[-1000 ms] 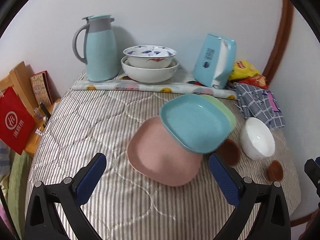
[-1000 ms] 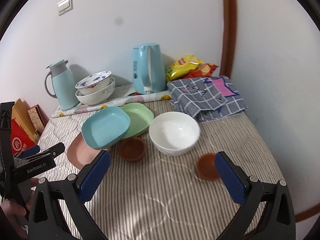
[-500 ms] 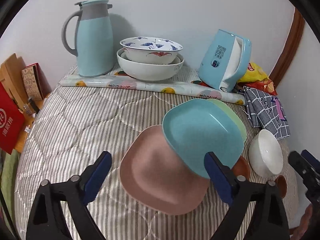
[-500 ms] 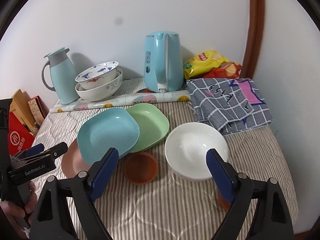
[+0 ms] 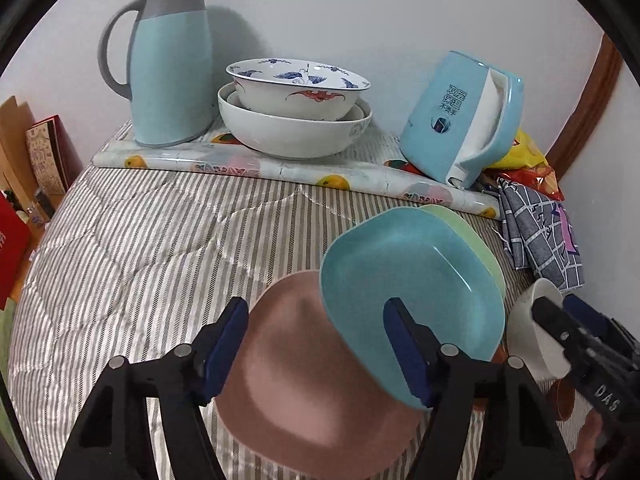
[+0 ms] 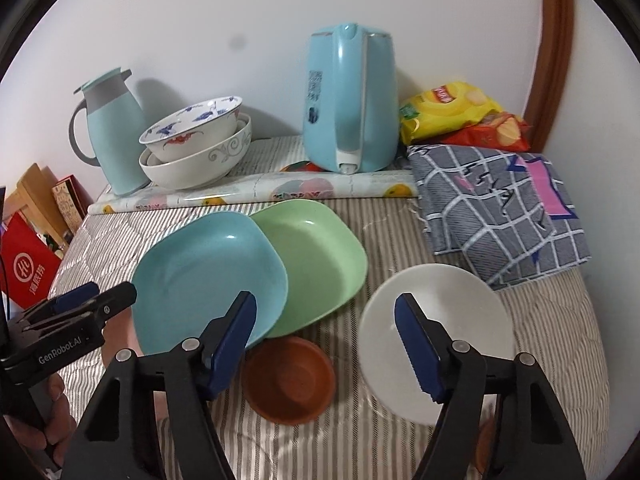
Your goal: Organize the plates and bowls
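A pink plate (image 5: 304, 384) lies on the striped cloth. A blue plate (image 5: 408, 280) overlaps it and leans on a green plate (image 6: 316, 256). My left gripper (image 5: 316, 304) hovers over the pink plate with its jaws closing. Its right finger sits over the blue plate's near edge, and no pad presses on anything. My right gripper (image 6: 326, 298) is closing too. A small brown bowl (image 6: 288, 380) lies below its gap, and its right finger is over the white bowl (image 6: 440, 320). A second brown dish (image 6: 482, 454) peeks out at the lower right.
Against the wall stand two stacked bowls (image 5: 296, 112), a blue jug (image 5: 172, 64) and a blue kettle (image 6: 348, 100). A checked cloth (image 6: 496, 212) and snack bags (image 6: 452, 108) fill the right side. A rolled oilcloth (image 5: 280, 168) crosses the table.
Both grippers have moved forward and down toward the dishes. The jaws of each have narrowed from wide open. The dishes have not moved.
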`<state>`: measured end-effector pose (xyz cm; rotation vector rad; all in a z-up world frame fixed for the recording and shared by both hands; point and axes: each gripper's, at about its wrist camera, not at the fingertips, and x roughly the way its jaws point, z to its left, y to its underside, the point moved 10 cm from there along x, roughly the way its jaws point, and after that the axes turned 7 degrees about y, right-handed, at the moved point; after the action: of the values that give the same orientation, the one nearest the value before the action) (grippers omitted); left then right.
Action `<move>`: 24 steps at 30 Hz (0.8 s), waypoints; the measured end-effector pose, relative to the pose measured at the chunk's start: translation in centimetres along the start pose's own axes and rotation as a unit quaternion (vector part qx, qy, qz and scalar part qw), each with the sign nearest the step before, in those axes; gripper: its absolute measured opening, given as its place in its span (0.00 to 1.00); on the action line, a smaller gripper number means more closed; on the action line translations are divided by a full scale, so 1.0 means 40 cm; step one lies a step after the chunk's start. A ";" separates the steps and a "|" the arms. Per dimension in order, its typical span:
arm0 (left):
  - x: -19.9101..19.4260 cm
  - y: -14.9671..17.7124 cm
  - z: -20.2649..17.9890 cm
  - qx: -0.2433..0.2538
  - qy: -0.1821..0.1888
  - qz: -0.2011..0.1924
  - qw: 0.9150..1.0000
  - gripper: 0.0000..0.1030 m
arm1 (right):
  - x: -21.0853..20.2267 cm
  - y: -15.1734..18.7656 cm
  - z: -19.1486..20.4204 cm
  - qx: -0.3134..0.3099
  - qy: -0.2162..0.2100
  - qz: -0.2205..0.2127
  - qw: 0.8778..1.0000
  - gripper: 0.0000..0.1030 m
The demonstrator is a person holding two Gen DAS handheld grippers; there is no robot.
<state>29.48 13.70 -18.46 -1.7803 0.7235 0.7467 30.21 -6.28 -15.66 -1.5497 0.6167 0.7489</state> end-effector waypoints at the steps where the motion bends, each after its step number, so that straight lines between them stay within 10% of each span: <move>1: 0.008 -0.002 0.000 0.000 0.001 0.002 1.000 0.63 | 0.012 -0.001 0.007 -0.003 -0.002 0.003 1.000 0.67; 13: 0.082 -0.003 0.000 -0.007 0.012 0.021 1.000 0.44 | 0.113 0.017 0.055 -0.020 -0.011 0.044 0.999 0.52; 24: 0.096 0.006 -0.022 0.004 0.021 0.021 1.000 0.12 | 0.140 0.033 0.078 -0.002 -0.043 0.065 0.997 0.09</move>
<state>31.81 12.30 -21.31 -1.7816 0.7923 0.7354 32.49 -3.11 -20.90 -1.4829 0.6579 0.9110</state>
